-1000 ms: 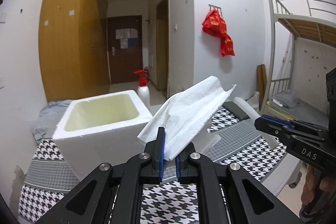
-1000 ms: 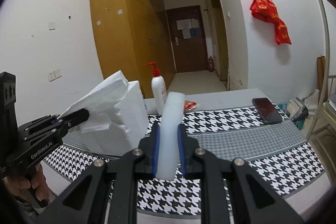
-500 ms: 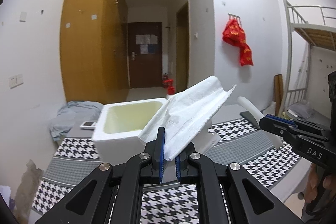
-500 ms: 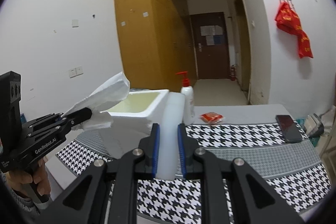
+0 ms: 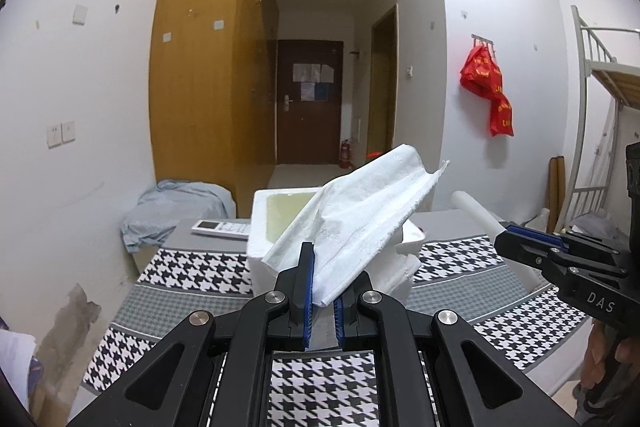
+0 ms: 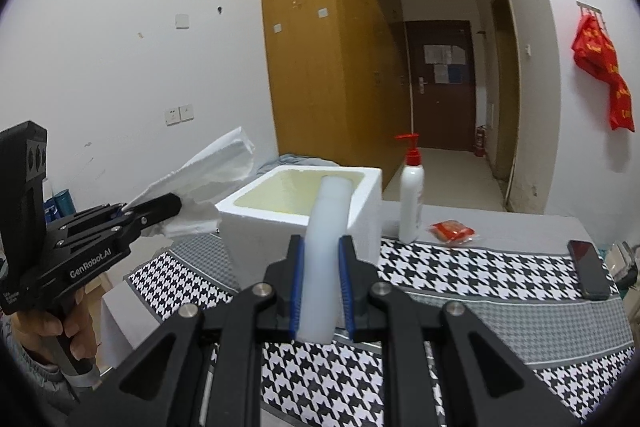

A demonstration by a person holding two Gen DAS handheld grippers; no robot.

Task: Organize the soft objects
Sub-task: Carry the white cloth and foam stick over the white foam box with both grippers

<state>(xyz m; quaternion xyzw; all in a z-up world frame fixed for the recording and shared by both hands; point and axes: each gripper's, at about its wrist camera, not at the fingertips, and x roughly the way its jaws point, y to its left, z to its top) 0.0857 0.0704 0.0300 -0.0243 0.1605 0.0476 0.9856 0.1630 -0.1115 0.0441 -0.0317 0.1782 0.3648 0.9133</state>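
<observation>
My left gripper (image 5: 323, 287) is shut on a folded white tissue (image 5: 360, 211), which sticks up and to the right above the table. Behind it stands an open white foam box (image 5: 260, 227) with a yellowish inside. My right gripper (image 6: 322, 287) is shut on a white foam tube (image 6: 326, 239) that stands upright between the pads, just in front of the foam box (image 6: 304, 215). In the right wrist view the left gripper (image 6: 160, 207) holds the tissue (image 6: 208, 171) left of the box. In the left wrist view the right gripper (image 5: 516, 239) shows at the right with the tube (image 5: 476, 211).
The table (image 6: 480, 315) has a houndstooth and grey cloth. On it are a white pump bottle (image 6: 412, 199), a red packet (image 6: 452, 231), a black phone (image 6: 588, 269) and a white remote (image 5: 220, 229). A grey cloth heap (image 5: 176, 207) lies at the far left. A bunk bed frame (image 5: 592, 147) stands right.
Both views have swung leftward across the room: the foam box has moved toward the centre of each picture, and the bottle now shows right of the box. Both grips are unchanged.
</observation>
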